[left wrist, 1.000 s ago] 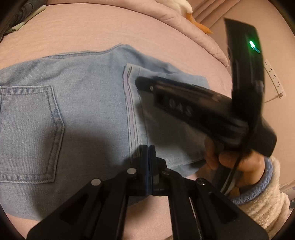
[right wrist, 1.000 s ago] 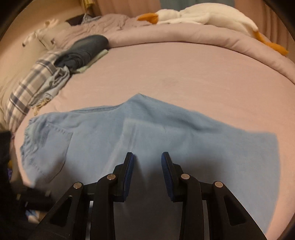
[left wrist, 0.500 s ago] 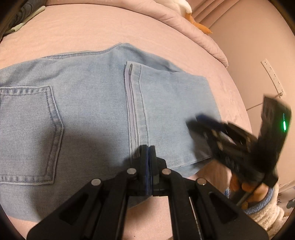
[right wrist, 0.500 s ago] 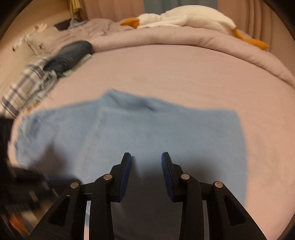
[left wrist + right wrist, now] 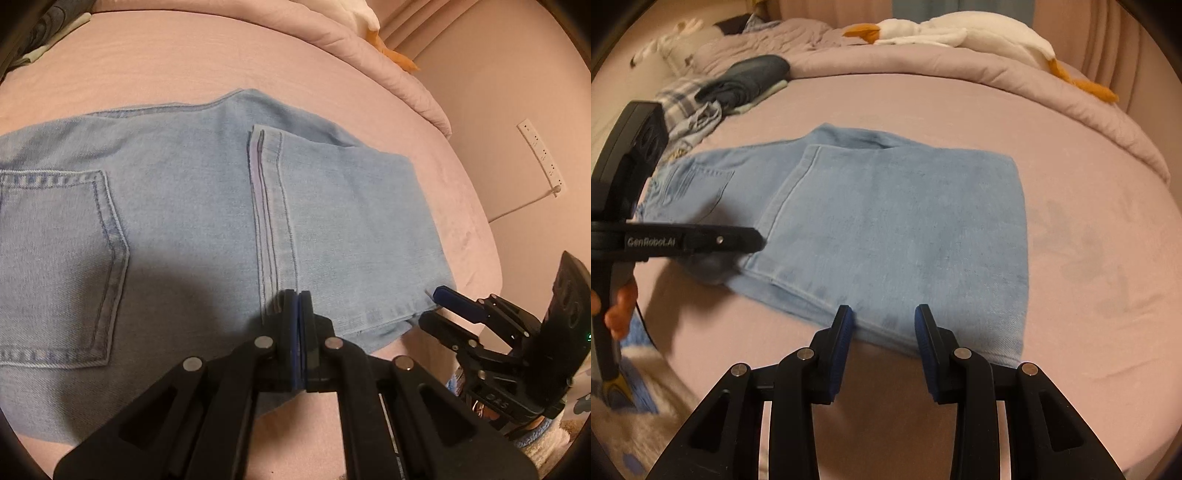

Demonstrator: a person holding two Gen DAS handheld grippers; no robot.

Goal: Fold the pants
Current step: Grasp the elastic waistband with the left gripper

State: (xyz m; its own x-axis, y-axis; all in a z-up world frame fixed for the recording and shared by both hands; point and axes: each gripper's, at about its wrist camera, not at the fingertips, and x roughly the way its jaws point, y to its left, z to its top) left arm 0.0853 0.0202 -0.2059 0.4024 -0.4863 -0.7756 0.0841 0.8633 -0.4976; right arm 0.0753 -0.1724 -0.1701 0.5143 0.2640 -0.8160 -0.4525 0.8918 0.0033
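Observation:
Light blue jeans [image 5: 192,206] lie folded on a pink bed, legs doubled back so the hems [image 5: 269,206] rest mid-way, back pocket to the left. They also show in the right wrist view [image 5: 894,229]. My left gripper [image 5: 298,299] is shut at the near edge of the jeans by the hem corner; whether it pinches the denim I cannot tell. It shows from the side in the right wrist view [image 5: 753,240]. My right gripper [image 5: 884,317] is open and empty just off the near fold edge, also seen in the left wrist view [image 5: 436,306].
The pink bed sheet [image 5: 1089,240] surrounds the jeans. A rolled duvet [image 5: 960,66] with a white goose plush [image 5: 960,31] lies at the far side. Dark folded clothes [image 5: 750,79] and a plaid garment [image 5: 687,99] sit far left. A wall power strip [image 5: 541,155] hangs right.
My right gripper has swung from above the jeans down and back to the near right corner, staying open. My left gripper has stayed put and shut.

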